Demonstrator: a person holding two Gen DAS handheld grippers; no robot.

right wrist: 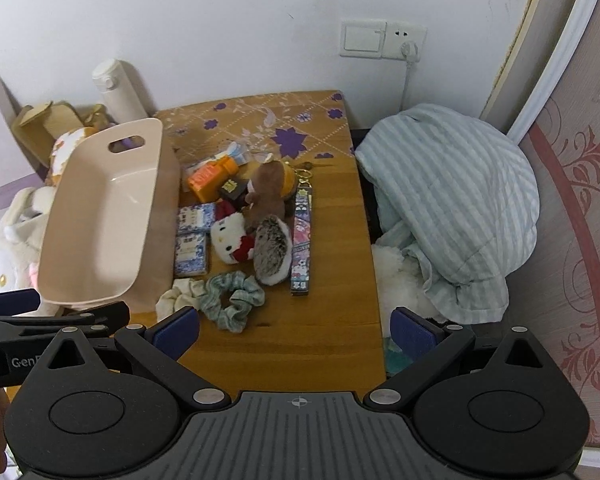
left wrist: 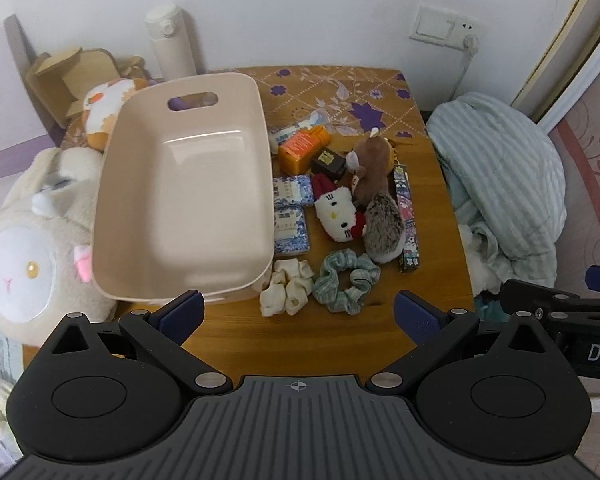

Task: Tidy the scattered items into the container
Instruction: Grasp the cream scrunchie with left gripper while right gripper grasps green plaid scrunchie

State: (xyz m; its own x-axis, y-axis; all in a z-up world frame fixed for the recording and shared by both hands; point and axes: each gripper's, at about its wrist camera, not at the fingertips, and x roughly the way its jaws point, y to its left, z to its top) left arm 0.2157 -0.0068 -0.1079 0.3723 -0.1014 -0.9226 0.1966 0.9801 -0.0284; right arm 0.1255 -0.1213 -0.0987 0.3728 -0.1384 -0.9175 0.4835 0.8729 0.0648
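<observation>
A beige plastic bin (left wrist: 188,200) (right wrist: 100,216) stands empty on the left of the wooden table (left wrist: 300,336). To its right lie a green scrunchie (left wrist: 346,280) (right wrist: 232,294), a cream scrunchie (left wrist: 286,286), a Hello Kitty plush (left wrist: 336,212) (right wrist: 234,236), a grey hedgehog plush (left wrist: 384,226), a brown plush (left wrist: 372,168), two blue tissue packs (left wrist: 292,208), an orange bottle (left wrist: 304,148) and a long patterned box (left wrist: 406,220). My left gripper (left wrist: 298,312) is open above the table's near edge. My right gripper (right wrist: 296,330) is open, to the right of the left one.
Large plush toys (left wrist: 28,264) crowd the table's left side. A white flask (left wrist: 170,40) stands against the back wall. A striped green blanket (right wrist: 452,208) is heaped right of the table. A wall socket with a plugged cable (right wrist: 410,50) sits behind.
</observation>
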